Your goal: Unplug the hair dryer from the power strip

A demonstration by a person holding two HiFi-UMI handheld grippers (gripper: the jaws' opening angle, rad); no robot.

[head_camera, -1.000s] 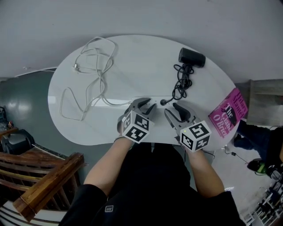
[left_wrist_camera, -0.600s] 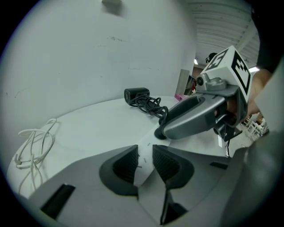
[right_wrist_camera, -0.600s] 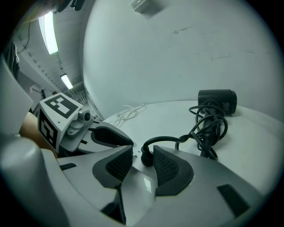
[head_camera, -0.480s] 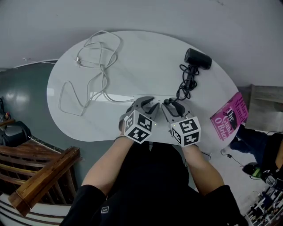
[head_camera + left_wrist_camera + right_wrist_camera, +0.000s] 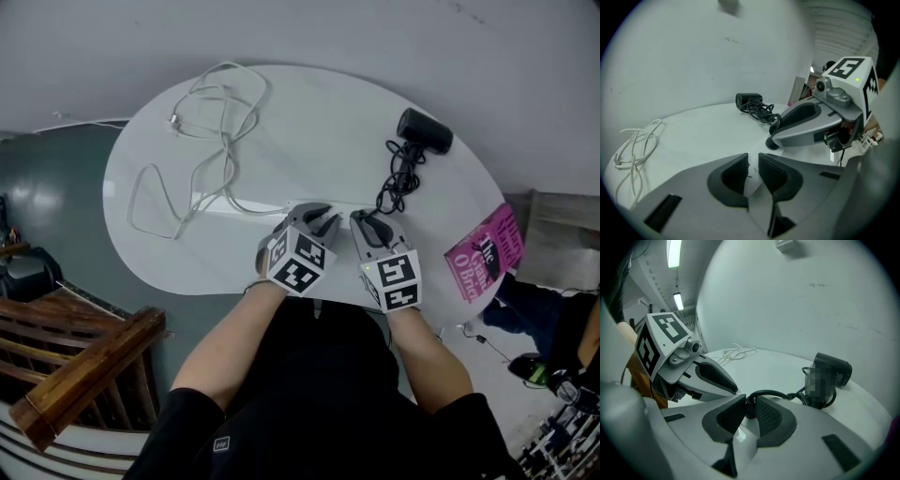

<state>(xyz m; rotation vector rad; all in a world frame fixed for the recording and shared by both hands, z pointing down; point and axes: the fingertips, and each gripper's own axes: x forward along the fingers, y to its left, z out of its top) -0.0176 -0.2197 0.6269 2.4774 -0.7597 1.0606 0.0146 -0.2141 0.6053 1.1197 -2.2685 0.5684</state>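
Two handheld grippers meet over a white power strip (image 5: 761,146) on a white oval table (image 5: 309,112). The only print in sight is on the grippers' cubes, which carry black-and-white square markers, and on a pink cover (image 5: 483,253) to the right of the strip. Its white title seems to begin "The", and the rest is too small to read.

The hair dryer (image 5: 425,130) is a short black barrel lying on its side beyond the strip and to its right, well apart from it. No brand mark can be read on it. Its black cord (image 5: 398,178) runs in a loose tangle back toward the strip.

The left gripper (image 5: 753,156) has its ribbed pads clenched on the strip's white body, which passes between them. Just right of it, the right gripper (image 5: 751,398) is closed on the cord's black plug (image 5: 750,410). The plug is pinched between the pads, and the cord arches out above them toward the dryer. In the left gripper view the plug looks seated against the strip, though that joint is partly covered. A white cable (image 5: 202,141) trails in loops to the left of the strip.
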